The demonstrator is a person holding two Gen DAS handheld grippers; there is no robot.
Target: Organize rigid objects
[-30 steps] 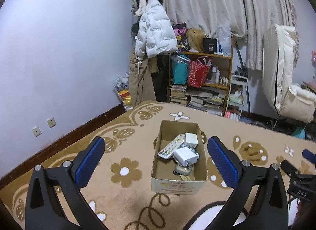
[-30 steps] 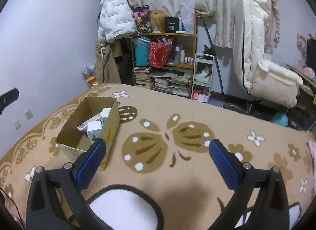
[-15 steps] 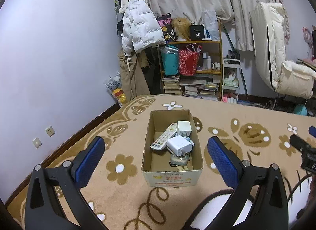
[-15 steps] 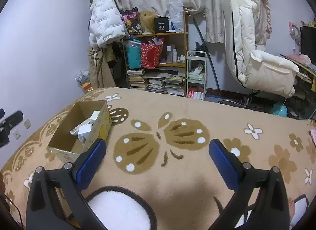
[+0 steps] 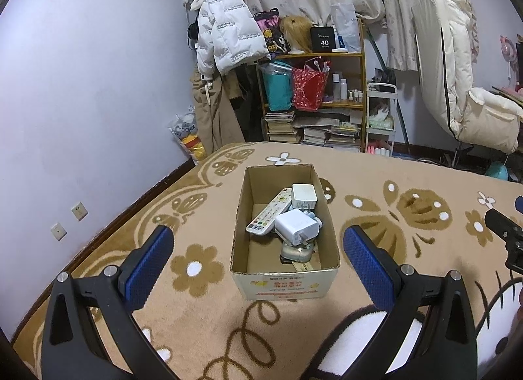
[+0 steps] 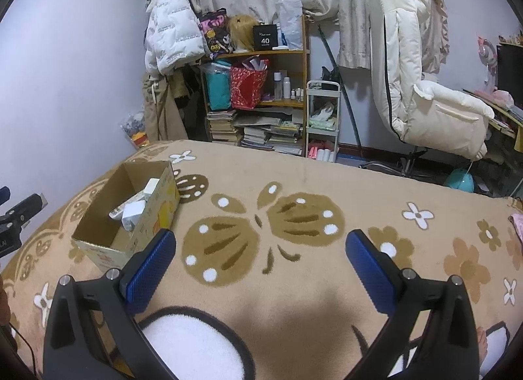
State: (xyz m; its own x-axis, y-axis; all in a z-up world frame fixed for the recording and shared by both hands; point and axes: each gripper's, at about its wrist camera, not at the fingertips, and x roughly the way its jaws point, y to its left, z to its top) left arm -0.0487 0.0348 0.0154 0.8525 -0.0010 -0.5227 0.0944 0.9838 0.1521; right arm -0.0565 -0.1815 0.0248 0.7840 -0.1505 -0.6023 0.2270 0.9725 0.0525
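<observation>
An open cardboard box (image 5: 284, 278) sits on the patterned carpet and also shows in the right wrist view (image 6: 98, 251). Inside it lie a white remote control (image 5: 269, 211), a white square adapter (image 5: 304, 196), a white plug charger (image 5: 296, 225) and a small beige object (image 5: 295, 252). My left gripper (image 5: 258, 264) is open and empty, held above the carpet just in front of the box. My right gripper (image 6: 260, 270) is open and empty over bare carpet, to the right of the box.
A beige carpet (image 6: 261, 216) with flower and butterfly patterns covers the floor. A wooden shelf (image 5: 313, 99) with bags and books stands at the back beside a hanging white jacket (image 5: 225, 40). A white chair (image 6: 421, 92) stands at the right.
Both grippers have drifted and tilted a little, so the box sits more centred in the left wrist view. Both stay open and empty. The box contents have not moved.
</observation>
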